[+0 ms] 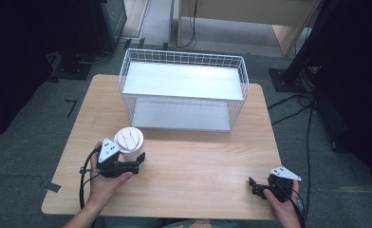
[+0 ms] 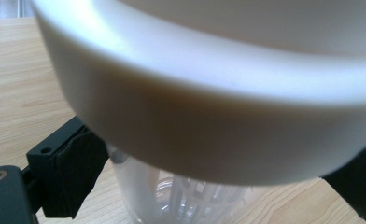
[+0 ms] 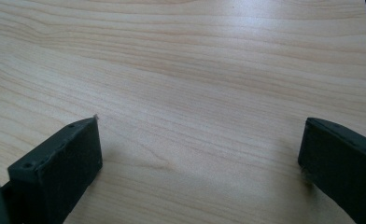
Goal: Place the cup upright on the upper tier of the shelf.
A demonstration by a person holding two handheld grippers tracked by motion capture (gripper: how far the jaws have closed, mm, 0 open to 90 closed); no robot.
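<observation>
Holding the cup in my left tool, I have its two black jaws pressed against the clear lower body on either side, just under the broad white lid, as the left gripper view shows: one jaw pad at the lower left, the other at the lower right, the translucent wall between them. The cup stands upright on the table, its long axis vertical, on the near left part of the wood, and I cannot tell from these pictures whether its base rests on the surface or is a hair off it. What matters for the coming move is where the white wire basket lies: straight ahead and a little to my right of the cup, at the far side of the table, with its open front facing me and two white shelves inside, one above the other. My left hand is plainly the nearer one for that reach; I judge the cup should travel forward, kept upright, into that front opening. My right tool sits well apart at the near right edge of the table, its jaws spread wide with nothing between them but bare wood grain, as the right gripper view shows, so it plays no part in the carry for now.
</observation>
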